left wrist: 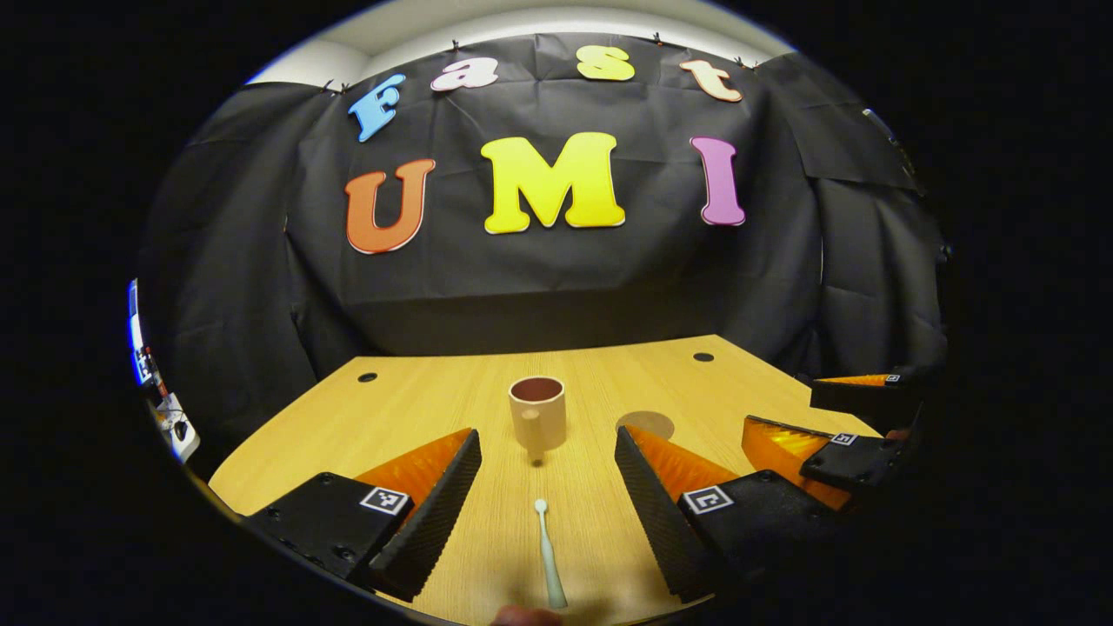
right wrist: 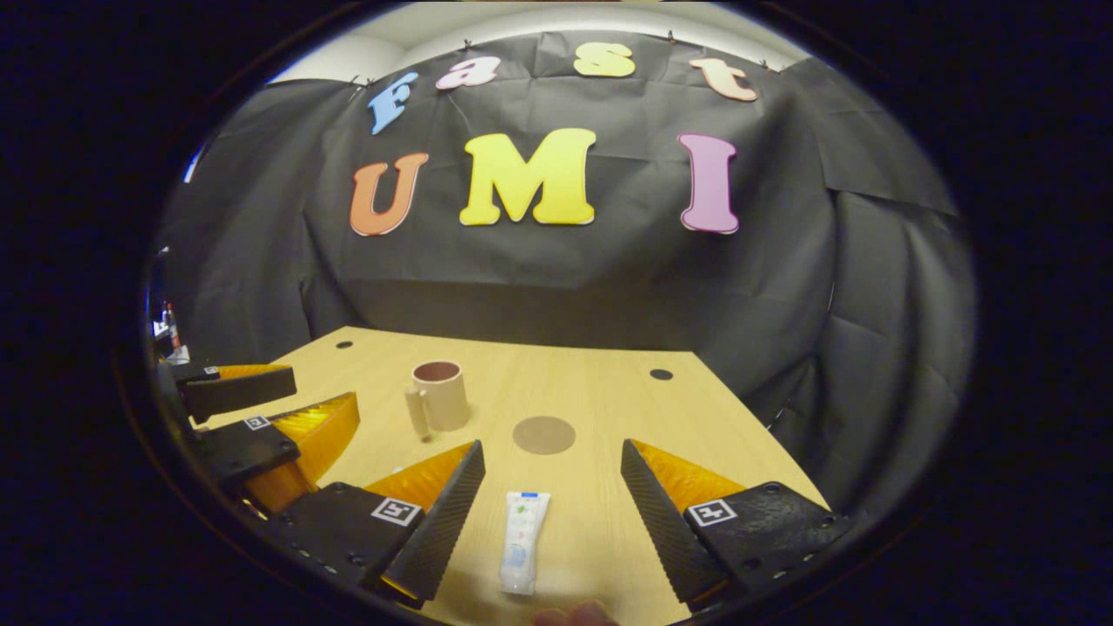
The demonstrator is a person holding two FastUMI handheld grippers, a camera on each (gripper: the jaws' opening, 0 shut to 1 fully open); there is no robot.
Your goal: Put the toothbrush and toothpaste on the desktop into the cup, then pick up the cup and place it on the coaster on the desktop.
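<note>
In the left gripper view, the left gripper (left wrist: 548, 452) is hovering over the wooden desktop (left wrist: 400, 409) with its fingers spread wide and nothing between them touching either one. The toothbrush (left wrist: 549, 556) is lying flat on the desktop in the middle of that gap, head pointing away toward the cup (left wrist: 537, 414), handle running back toward the lower edge, well clear of both fingers. The cup is standing upright farther out, centred between the fingertips, its handle facing the camera. Just right of the cup the round coaster (left wrist: 647, 422) is lying flat, partly hidden behind the right finger's tip. At the far right edge the right gripper (left wrist: 835, 413) is showing, fingers apart. In the right gripper view, the left gripper (right wrist: 296, 391) is sitting at the far left, fingers apart. The cup (right wrist: 439, 396) is standing left of centre, handle turned to its left. The coaster (right wrist: 543, 434) is lying beyond the gap of the right gripper (right wrist: 552, 456), whose fingers are also spread wide and gripping nothing. The toothpaste (right wrist: 523, 541) tube is lying flat between them, nearer the left finger but apart from it, one end toward the coaster.
</note>
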